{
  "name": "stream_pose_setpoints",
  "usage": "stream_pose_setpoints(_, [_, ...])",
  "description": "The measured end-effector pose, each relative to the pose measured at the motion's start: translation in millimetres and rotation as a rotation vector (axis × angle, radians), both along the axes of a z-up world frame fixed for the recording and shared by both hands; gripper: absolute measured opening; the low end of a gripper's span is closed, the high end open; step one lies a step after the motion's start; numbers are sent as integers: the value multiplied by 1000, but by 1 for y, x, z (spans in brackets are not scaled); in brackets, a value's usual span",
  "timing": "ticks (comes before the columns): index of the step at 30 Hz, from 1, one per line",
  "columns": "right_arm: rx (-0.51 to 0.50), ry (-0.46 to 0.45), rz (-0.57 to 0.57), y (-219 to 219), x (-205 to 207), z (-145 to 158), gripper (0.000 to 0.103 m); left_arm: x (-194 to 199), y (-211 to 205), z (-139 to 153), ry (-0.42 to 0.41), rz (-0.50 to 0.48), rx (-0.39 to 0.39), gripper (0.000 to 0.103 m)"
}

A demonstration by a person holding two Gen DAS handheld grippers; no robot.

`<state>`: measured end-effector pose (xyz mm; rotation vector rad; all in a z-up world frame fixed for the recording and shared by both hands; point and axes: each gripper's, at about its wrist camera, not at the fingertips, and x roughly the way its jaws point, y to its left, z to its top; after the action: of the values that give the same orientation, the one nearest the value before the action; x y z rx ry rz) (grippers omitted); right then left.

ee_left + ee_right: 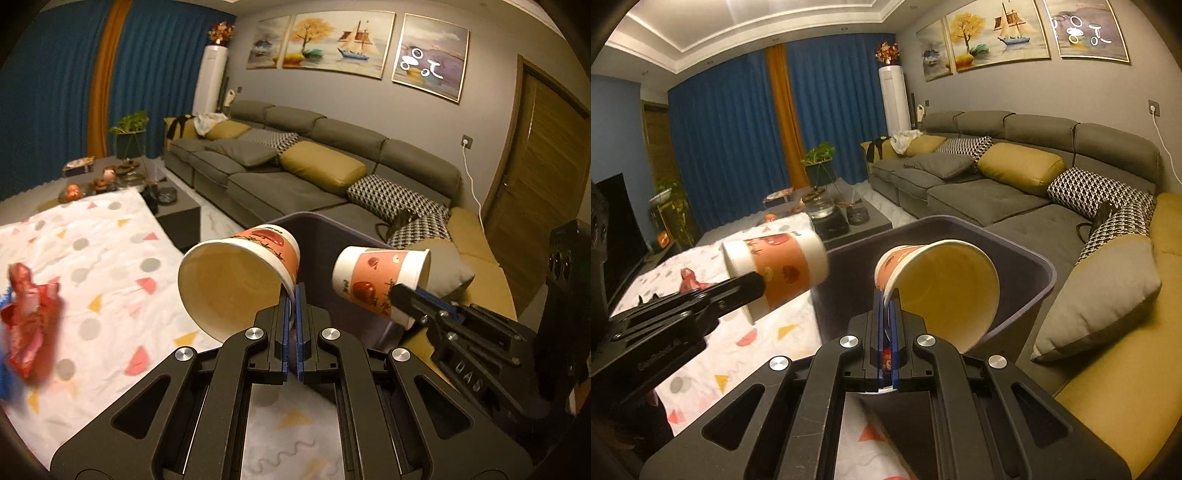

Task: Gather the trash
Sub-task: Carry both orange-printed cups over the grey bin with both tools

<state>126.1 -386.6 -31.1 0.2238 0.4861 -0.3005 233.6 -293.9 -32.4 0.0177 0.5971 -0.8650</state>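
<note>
My left gripper is shut on the rim of a white and orange paper cup, which lies tilted with its mouth toward me, over the near edge of a dark grey bin. My right gripper is shut on the rim of a second paper cup, held above the bin's opening. Each view shows the other hand's tool: the right gripper with its cup, and the left gripper with its cup. A crumpled red wrapper lies on the patterned tablecloth.
A grey sofa with yellow and patterned cushions runs behind and to the right of the bin. A grey cushion lies close to the bin's right wall. A low table with a kettle and small items stands beyond the cloth.
</note>
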Motion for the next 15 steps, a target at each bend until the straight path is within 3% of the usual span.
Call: stream_pose_setpoints(15, [22, 26, 31, -14, 11, -15, 5, 14, -37, -20, 63, -68, -4, 2])
